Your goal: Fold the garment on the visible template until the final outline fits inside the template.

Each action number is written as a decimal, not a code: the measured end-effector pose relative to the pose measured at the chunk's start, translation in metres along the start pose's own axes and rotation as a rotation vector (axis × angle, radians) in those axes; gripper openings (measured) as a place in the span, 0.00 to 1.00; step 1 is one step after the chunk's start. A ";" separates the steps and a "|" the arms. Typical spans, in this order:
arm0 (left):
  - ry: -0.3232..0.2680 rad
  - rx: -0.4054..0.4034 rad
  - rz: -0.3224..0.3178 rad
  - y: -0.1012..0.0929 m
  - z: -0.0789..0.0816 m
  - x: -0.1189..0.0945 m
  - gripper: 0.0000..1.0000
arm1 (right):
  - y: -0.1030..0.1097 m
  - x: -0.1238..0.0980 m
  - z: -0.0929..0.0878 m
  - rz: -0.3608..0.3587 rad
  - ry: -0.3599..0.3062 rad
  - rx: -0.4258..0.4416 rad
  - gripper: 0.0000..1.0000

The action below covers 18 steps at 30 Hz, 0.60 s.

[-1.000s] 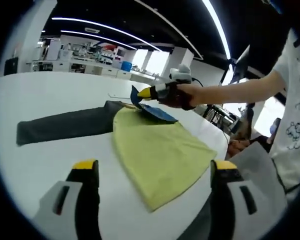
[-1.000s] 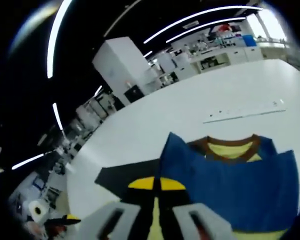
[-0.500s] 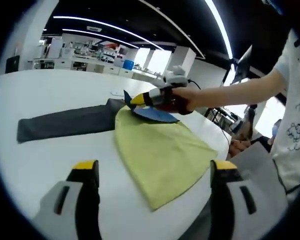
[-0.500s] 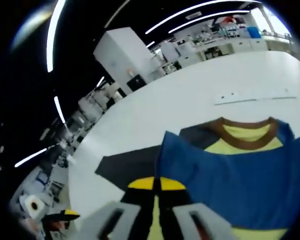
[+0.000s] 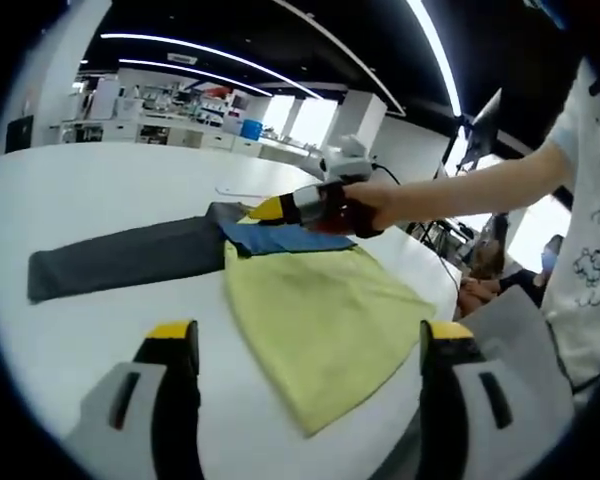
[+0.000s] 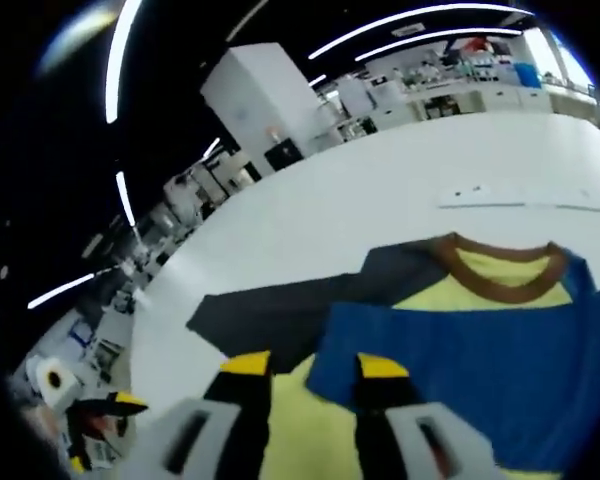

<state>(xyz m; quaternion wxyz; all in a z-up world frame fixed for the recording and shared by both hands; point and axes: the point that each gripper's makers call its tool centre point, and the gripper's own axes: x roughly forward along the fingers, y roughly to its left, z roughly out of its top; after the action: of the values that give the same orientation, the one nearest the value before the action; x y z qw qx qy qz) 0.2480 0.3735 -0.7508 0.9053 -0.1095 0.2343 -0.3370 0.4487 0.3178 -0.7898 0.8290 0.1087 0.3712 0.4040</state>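
Note:
A yellow-green shirt (image 5: 325, 305) with a brown collar (image 6: 502, 278) lies flat on the white table (image 5: 90, 190). Its blue sleeve (image 5: 280, 238) is folded across the top of the body. A dark grey template strip (image 5: 125, 258) reaches out to the left from under it. The right gripper (image 5: 265, 210), held by a hand, hovers just over the blue sleeve (image 6: 480, 365); in its own view the right gripper (image 6: 312, 365) has its jaws apart, with nothing between them. The left gripper (image 5: 308, 332) stands open short of the shirt's hem, holding nothing.
The table edge (image 5: 435, 270) runs close behind the shirt on the right, where a person in a white shirt (image 5: 590, 230) stands. A thin pale strip (image 6: 520, 198) lies on the table beyond the collar. Lab benches (image 5: 180, 135) line the far wall.
The right gripper lowered the blue sleeve onto the shirt and opened, letting it go. The sleeve now lies flat. The left gripper stayed put.

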 end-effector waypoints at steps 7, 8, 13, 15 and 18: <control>0.001 0.007 -0.012 -0.001 0.002 0.003 0.89 | -0.005 -0.004 0.003 0.009 -0.008 -0.034 0.67; 0.002 0.008 -0.013 0.001 0.002 0.003 0.89 | -0.005 -0.005 0.004 0.012 -0.009 -0.035 0.69; 0.006 0.016 -0.018 0.001 0.004 0.007 0.89 | -0.008 -0.007 0.008 0.008 -0.006 -0.085 0.79; 0.004 0.018 -0.021 0.000 0.006 0.009 0.89 | -0.012 -0.008 0.008 0.005 0.004 -0.100 0.81; 0.002 0.023 -0.024 0.000 0.009 0.013 0.89 | -0.020 -0.012 0.010 -0.004 0.015 -0.119 0.79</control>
<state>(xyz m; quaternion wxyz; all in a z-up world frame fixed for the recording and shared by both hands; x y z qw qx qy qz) 0.2615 0.3651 -0.7475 0.9021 -0.1015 0.2301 -0.3506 0.4623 0.2968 -0.7860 0.8320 0.0554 0.3528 0.4246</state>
